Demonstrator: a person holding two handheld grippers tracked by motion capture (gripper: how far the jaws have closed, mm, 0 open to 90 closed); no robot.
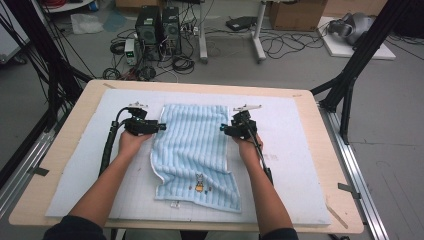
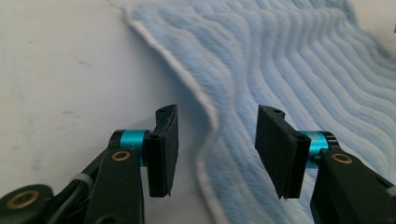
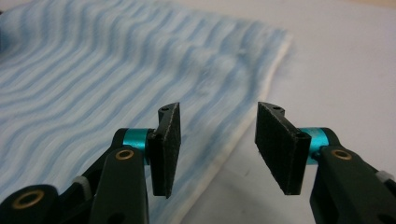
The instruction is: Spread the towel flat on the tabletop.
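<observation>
- While both grippers stood released at the towel's two long sides, the step in hand looked like a fold or a straightening of the towel (image 1: 194,155), which lay flat near the middle of the high view on a pale mat (image 1: 295,165).
- At the bottom of the left gripper view, the left gripper (image 2: 215,149) had its jaws parted with nothing pinched; the white hem (image 2: 205,121) ran up between them, touching neither pad.
- At the bottom of the right gripper view, the right gripper (image 3: 217,149) was likewise open, and the towel's edge (image 3: 243,126) passed under the gap without being pressed.
- To do the step well, I judged that each gripper should close on the hem alone, low enough to catch the cloth but not the mat beneath.
- Both sides should be taken level with each other, since in the high view the left gripper (image 1: 156,127) and right gripper (image 1: 226,129) sat about level in the frame, just beside the upper part of the towel.
- A lift should be even, or the soft ribbed cloth would likely skew.
- Lower centre of the high view, a small embroidered figure (image 1: 199,183) sat near the towel's near edge; any letters by it were too small to read.
- A small tag (image 1: 174,204) at that edge bore no legible writing.
- Farther off, at the top of that frame, computer towers (image 1: 158,30) and cardboard boxes (image 1: 295,14) showed no readable brand.
</observation>
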